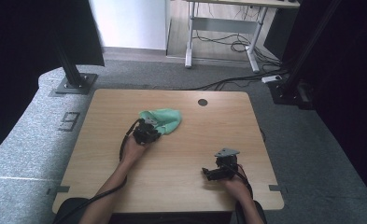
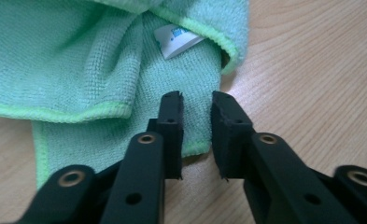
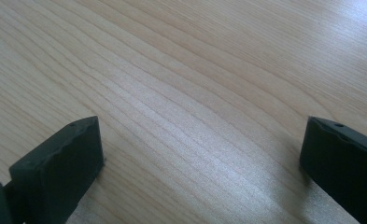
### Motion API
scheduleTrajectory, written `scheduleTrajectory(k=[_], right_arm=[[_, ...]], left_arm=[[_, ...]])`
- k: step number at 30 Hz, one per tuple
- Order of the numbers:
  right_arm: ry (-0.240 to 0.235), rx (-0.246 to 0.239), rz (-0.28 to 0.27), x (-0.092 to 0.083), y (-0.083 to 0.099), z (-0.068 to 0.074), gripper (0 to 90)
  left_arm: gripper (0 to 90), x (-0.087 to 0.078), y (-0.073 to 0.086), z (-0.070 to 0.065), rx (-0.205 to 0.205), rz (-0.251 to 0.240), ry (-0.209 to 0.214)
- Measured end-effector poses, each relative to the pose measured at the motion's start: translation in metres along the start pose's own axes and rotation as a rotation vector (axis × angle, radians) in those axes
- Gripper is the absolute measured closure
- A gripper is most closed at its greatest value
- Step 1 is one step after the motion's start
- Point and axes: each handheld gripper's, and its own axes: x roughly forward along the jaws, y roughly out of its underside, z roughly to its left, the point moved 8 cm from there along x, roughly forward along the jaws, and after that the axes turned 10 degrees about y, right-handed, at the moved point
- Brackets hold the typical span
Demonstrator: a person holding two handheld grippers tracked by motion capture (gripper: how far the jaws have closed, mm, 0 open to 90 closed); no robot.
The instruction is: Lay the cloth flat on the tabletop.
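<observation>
Crumpled green microfibre cloth (image 1: pixel 165 120) with a white label, lying on the light wooden counter (image 1: pixel 195 186) toward its far edge, a little left of the middle. Left tongs (image 2: pixel 196 114) at the cloth's near edge, jaws narrow, a fold of cloth between them, pads not clearly pressing. Right tongs (image 3: pixel 200 154) spread wide over bare wood near the counter's near right corner.

The cloth (image 2: pixel 78 60) near the desk's far edge is green microfibre, nubbly and matt, with a stitched hem and a glossy white label (image 2: pixel 176 39). The desk (image 3: pixel 195 84) is pale wood-grain laminate, smooth with a soft sheen. The left tongs (image 2: pixel 196 135) are matt black plastic with rough-edged pads.
</observation>
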Motion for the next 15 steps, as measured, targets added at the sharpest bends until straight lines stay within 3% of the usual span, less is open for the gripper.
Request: scheduleTrajectory(k=[5, 15], right_arm=[[0.000, 0.000, 0.000, 0.000, 0.000, 0.000, 0.0], [0.000, 0.000, 0.000, 0.000, 0.000, 0.000, 0.0]], left_arm=[[79.4, -0.002, 0.003, -0.004, -0.001, -0.004, 0.005], [79.0, -0.013, 0.017, -0.015, 0.007, 0.005, 0.040]])
